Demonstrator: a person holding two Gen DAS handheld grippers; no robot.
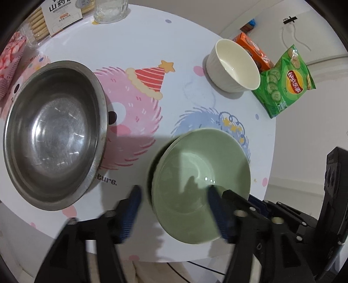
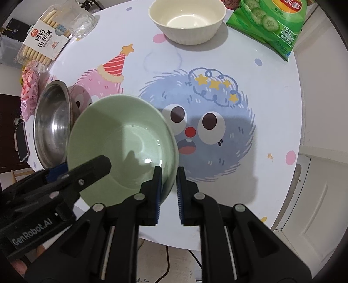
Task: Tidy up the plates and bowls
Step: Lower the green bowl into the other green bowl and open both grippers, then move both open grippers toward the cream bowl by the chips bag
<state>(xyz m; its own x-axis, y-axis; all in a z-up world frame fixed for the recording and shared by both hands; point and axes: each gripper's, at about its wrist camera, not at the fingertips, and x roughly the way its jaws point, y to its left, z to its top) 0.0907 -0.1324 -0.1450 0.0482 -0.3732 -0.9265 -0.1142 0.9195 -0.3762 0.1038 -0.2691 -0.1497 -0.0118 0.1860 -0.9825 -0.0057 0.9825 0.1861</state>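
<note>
A green bowl [image 1: 200,180] is held tilted above the round table. My right gripper [image 2: 169,174] is shut on its rim, one finger inside and one outside; the bowl also shows in the right wrist view [image 2: 121,148]. My left gripper [image 1: 174,200] is open and straddles the bowl's near-left rim, one finger outside and one inside. A steel bowl [image 1: 54,135] sits at the table's left, also seen in the right wrist view [image 2: 52,124]. A white ribbed bowl [image 1: 233,65] stands at the far right and shows in the right wrist view [image 2: 187,19].
A green chip bag [image 1: 285,80] and an orange box [image 1: 254,50] lie beyond the white bowl. A biscuit pack [image 2: 43,41], a clear glass [image 1: 109,9] and a pink packet [image 1: 9,58] sit at the far left. The table's [image 2: 271,108] front edge is close below.
</note>
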